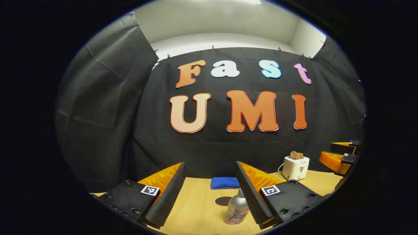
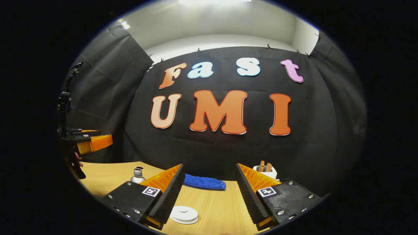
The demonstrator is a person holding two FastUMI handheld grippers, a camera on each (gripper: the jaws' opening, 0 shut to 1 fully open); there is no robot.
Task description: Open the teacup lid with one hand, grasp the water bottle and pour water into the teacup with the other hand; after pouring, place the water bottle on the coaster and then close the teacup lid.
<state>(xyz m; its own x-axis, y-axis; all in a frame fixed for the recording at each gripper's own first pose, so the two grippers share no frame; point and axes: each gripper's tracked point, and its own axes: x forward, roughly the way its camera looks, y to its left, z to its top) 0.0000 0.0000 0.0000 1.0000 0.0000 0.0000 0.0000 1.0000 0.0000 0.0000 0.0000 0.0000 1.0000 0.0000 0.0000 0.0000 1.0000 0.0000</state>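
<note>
In the left gripper view a silver water bottle [image 1: 236, 209] with a printed label stands upright on the wooden table [image 1: 196, 209], just inside my left gripper's right-hand finger. My left gripper [image 1: 210, 164] is open and holds nothing. A dark round coaster [image 1: 223, 201] lies just behind the bottle. In the right gripper view a white round teacup lid [image 2: 184, 213] with a small knob sits low between the fingers, nearer the left one; the cup under it is hidden. My right gripper [image 2: 209, 164] is open and hangs above it. The bottle [image 2: 137, 175] shows behind its left finger.
A folded blue cloth [image 1: 224, 182] lies at the back of the table by the black wall. A white toaster [image 1: 295, 166] with bread in it stands at the back right. The right gripper [image 1: 341, 156] hangs at the far right, the left gripper [image 2: 89, 140] at the far left.
</note>
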